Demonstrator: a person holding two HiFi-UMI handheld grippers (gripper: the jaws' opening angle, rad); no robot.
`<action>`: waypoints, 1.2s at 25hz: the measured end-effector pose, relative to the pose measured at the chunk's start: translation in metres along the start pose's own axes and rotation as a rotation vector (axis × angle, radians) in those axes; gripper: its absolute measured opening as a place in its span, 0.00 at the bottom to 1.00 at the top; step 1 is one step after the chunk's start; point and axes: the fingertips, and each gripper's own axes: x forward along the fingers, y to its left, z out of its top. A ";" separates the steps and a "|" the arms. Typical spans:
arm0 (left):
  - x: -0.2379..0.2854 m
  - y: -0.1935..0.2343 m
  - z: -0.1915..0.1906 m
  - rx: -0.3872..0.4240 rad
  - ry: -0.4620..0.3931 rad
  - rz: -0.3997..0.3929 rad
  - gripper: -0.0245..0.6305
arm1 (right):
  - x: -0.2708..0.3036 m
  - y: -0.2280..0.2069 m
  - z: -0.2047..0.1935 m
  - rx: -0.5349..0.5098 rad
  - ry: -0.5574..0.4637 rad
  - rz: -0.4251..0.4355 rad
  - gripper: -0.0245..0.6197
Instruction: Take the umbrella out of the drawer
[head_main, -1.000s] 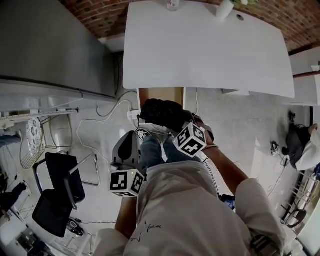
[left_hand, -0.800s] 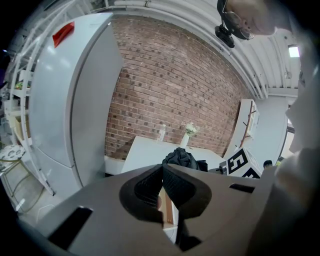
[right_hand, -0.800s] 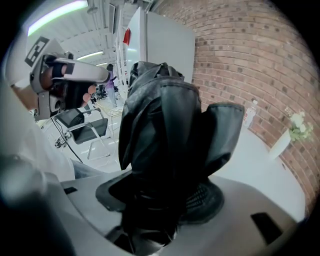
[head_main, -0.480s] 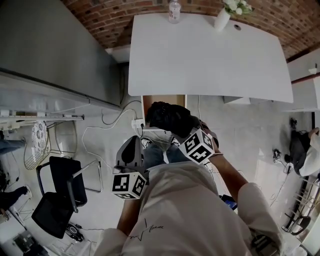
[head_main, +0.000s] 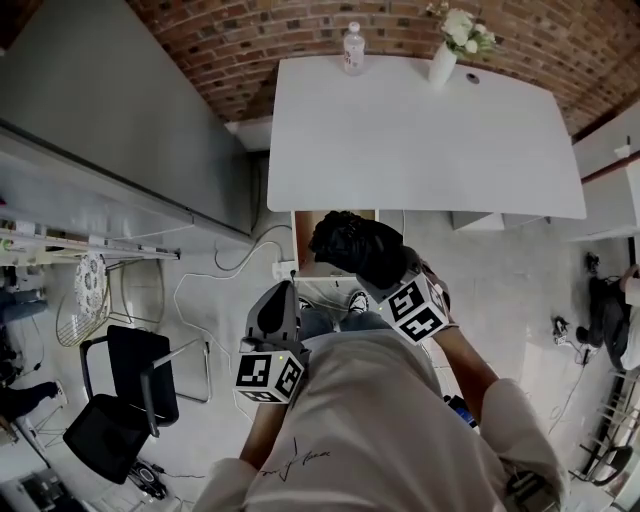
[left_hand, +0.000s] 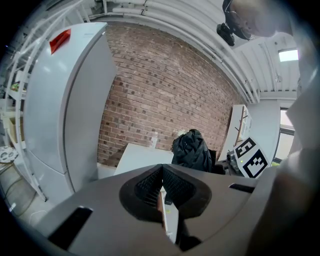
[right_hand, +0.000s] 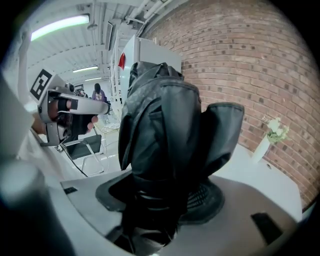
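To the left, my left tongs (left_hand: 161, 180) hang with their ribbed jaws closed together on nothing, and I see the black folded umbrella (left_hand: 191, 150) just to their right. My right tongs (right_hand: 162, 200) are clamped on that umbrella's lower end, and its bunched fabric stands up above the jaws and fills most of their view. Beyond the right tongs, the wooden drawer (head_main: 335, 218) stands open under the near edge of the white table (head_main: 420, 140), with the umbrella held in front of it, out of the drawer.
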 end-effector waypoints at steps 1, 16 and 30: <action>0.000 -0.001 0.002 -0.003 -0.005 -0.002 0.06 | -0.004 -0.001 0.002 0.003 -0.009 -0.006 0.44; -0.011 0.014 0.018 -0.037 -0.055 0.016 0.06 | -0.050 -0.013 0.031 0.095 -0.199 -0.055 0.44; -0.021 0.003 0.039 -0.011 -0.118 0.034 0.06 | -0.096 -0.035 0.039 0.198 -0.350 -0.126 0.44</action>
